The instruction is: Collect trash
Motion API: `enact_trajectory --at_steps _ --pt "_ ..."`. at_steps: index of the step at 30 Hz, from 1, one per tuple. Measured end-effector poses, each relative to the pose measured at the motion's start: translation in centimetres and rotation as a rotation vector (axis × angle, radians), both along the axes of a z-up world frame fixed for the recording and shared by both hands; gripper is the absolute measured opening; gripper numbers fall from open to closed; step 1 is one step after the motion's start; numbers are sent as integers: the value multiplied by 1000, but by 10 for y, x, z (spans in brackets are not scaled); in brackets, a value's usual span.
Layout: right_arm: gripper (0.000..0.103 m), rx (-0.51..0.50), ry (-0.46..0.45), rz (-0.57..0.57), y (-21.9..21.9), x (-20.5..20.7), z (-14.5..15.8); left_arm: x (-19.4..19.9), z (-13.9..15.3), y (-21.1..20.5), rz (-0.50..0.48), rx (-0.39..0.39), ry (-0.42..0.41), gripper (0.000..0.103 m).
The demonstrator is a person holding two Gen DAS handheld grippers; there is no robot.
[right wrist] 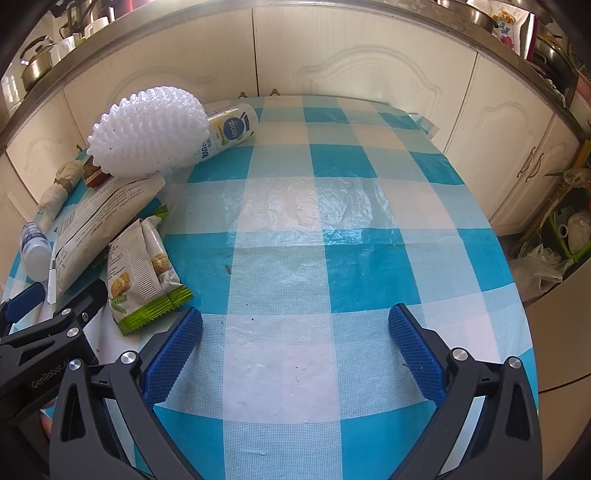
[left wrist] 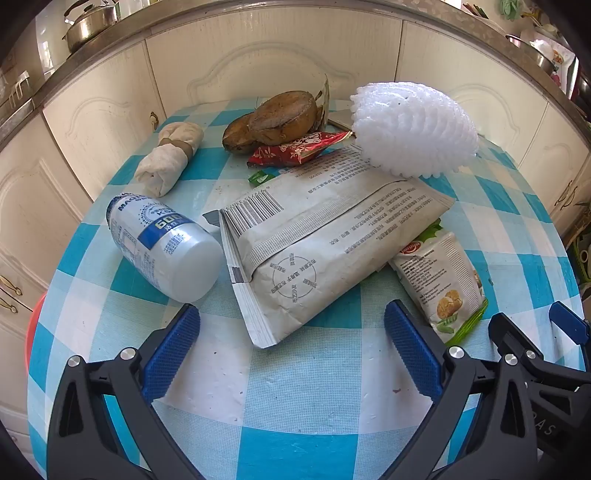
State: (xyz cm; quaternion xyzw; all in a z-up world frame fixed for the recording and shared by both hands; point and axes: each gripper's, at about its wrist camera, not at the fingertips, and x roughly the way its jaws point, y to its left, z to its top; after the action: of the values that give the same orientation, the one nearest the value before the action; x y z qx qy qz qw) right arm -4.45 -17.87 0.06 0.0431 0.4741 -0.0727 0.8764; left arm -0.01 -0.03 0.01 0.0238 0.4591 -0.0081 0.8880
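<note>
Trash crowds left claw (left wrist: 291,350) — bottle (left wrist: 166,247), grey packet (left wrist: 314,251); both claws wide, empty.

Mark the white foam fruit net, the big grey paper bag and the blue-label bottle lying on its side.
white foam fruit net (left wrist: 413,129), left wrist view, middle of its ribbed surface.
grey paper bag (left wrist: 321,236), left wrist view, centre of the printed face.
blue-label bottle (left wrist: 162,243), left wrist view, mid-body beside the label.

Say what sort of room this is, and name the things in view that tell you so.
Most likely a home kitchen. Cream cabinets run under a counter that carries steel pots, and a table with a blue checked cloth holds food wrappers and a bottle.
</note>
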Motion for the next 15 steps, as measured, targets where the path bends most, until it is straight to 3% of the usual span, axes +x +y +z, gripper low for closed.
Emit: enact_trajectory --at_steps 11,15 --pt "100 -2 3 8 0 0 0 -5 2 1 -5 -12 -2 100" --pt "98 -7 1 14 1 -6 1 -27 14 14 7 -50 -73 100"
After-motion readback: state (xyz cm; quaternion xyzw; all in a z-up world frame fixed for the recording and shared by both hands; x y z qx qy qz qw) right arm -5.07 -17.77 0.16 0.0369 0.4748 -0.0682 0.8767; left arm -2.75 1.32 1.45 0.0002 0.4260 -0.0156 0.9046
